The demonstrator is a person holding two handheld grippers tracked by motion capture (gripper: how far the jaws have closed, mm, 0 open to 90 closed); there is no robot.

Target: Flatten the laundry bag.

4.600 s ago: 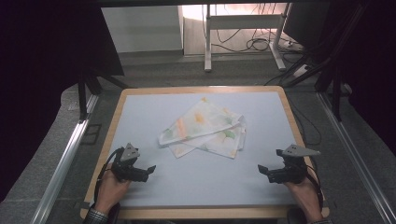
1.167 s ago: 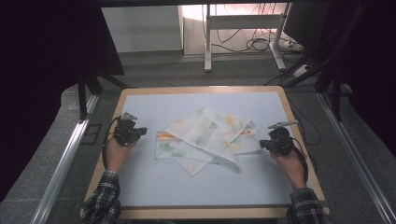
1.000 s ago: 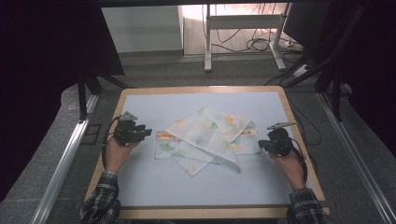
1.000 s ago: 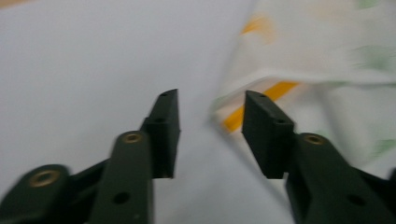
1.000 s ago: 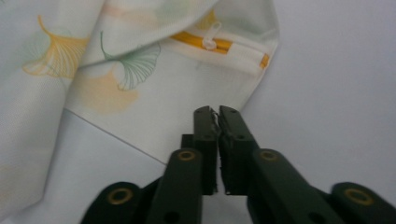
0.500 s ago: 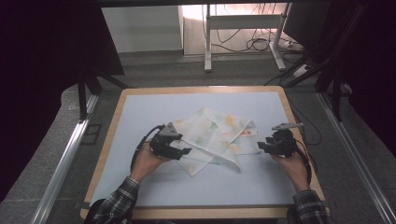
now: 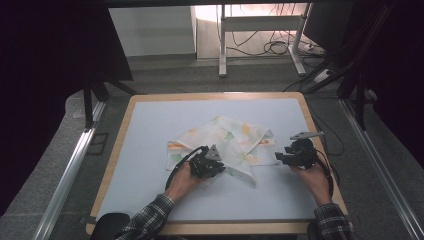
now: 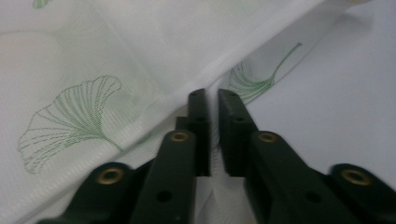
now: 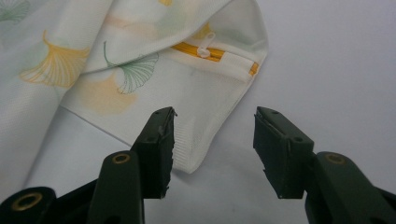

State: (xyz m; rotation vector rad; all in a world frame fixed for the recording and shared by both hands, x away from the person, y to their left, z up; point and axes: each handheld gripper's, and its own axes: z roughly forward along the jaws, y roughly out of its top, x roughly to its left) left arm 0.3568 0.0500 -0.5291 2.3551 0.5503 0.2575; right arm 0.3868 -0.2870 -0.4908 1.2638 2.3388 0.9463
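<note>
Cloth cover (image 7: 225, 145): white fabric printed with green and orange ginkgo leaves, orange zipper (image 9: 212, 52) along one edge. Lies crumpled and loosely folded, flat on the pale tabletop (image 7: 150, 135), near its centre.

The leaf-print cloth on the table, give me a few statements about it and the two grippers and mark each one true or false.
1. The left gripper has its jaws closed on a fold of the cloth. True: they have just been closing, and white fabric sits between them.
2. The right gripper clamps the cloth's corner. False: its jaws stand apart, having just been opening, with the corner lying below them.
3. The cloth has a yellow zipper. True, seen in the right gripper view.
4. The cloth is plain white. False: it carries green and orange ginkgo-like leaves.
5. The cloth hangs over the edge of the table. False: it lies wholly on the pale surface.
</note>
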